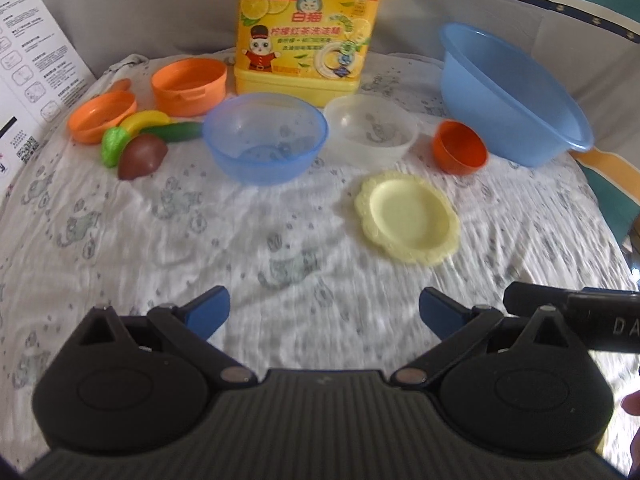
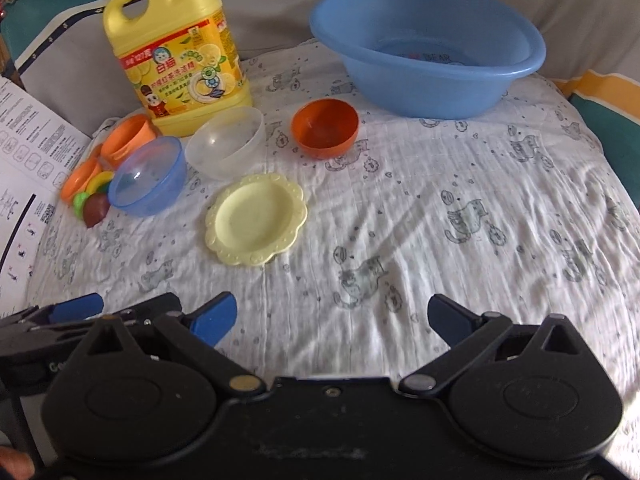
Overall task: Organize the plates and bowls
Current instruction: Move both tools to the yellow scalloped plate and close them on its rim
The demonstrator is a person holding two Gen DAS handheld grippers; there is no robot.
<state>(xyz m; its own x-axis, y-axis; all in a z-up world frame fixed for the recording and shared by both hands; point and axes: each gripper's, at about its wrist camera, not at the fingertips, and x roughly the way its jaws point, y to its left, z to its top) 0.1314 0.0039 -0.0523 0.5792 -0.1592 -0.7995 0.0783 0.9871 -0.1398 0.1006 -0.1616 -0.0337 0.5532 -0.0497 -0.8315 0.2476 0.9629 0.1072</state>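
Observation:
A pale yellow scalloped plate [image 1: 408, 216] [image 2: 256, 218] lies on the white cloth. Behind it stand a clear blue bowl [image 1: 266, 136] [image 2: 148, 176], a clear white bowl [image 1: 372, 130] [image 2: 226, 140] and a small orange bowl [image 1: 460, 146] [image 2: 324, 126]. A large blue basin [image 1: 512, 92] [image 2: 428, 44] sits at the back right. My left gripper [image 1: 324, 314] is open and empty, low over the cloth, short of the plate. My right gripper [image 2: 332, 318] is open and empty, to the right of the left one.
A yellow detergent jug [image 1: 306, 28] [image 2: 180, 52] stands at the back. Two orange containers [image 1: 188, 84] [image 1: 102, 116] and toy fruit [image 1: 140, 144] lie at the left. A printed sheet [image 1: 28, 60] leans at the far left. The cloth [image 2: 480, 220] covers the surface.

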